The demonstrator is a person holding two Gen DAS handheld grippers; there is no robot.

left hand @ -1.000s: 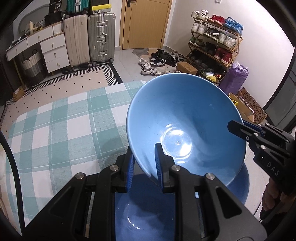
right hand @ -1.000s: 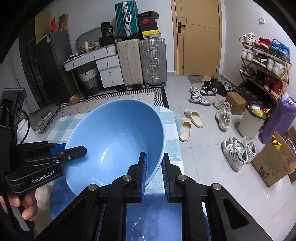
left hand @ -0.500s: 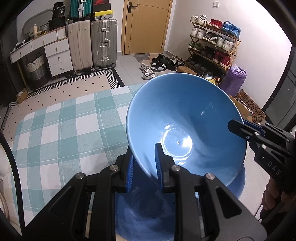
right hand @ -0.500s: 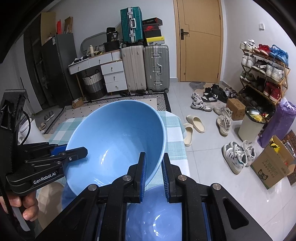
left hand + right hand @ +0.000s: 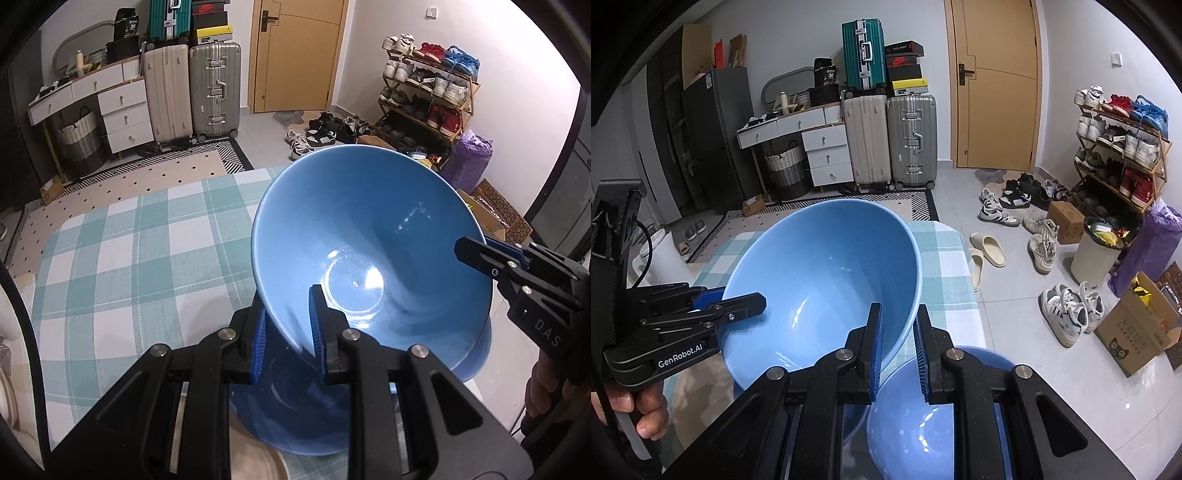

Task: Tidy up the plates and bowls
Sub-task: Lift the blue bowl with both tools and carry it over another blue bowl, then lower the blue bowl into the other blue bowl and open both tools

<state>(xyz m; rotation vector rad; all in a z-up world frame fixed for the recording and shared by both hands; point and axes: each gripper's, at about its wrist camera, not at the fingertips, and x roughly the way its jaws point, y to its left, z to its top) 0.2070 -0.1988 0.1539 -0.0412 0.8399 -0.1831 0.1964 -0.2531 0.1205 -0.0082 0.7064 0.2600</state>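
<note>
Currently we see:
left tool (image 5: 286, 328): pinching blue bowl (image 5: 369, 251) rim
right tool (image 5: 897, 350): pinching opposite rim
second bowl (image 5: 923, 424): directly below

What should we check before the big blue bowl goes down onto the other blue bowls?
1. Left hand-held gripper clamped on the large light blue bowl's rim: ok.
2. Right hand-held gripper clamped on the opposite rim: ok.
3. Bowl level: not ok, it looks tilted in both views.
4. Bowl clear of the darker blue bowl beneath: cannot tell.
5. Second light blue bowl sits below, near the right gripper: ok.
6. Room on the green checked tablecloth: ok.
</note>
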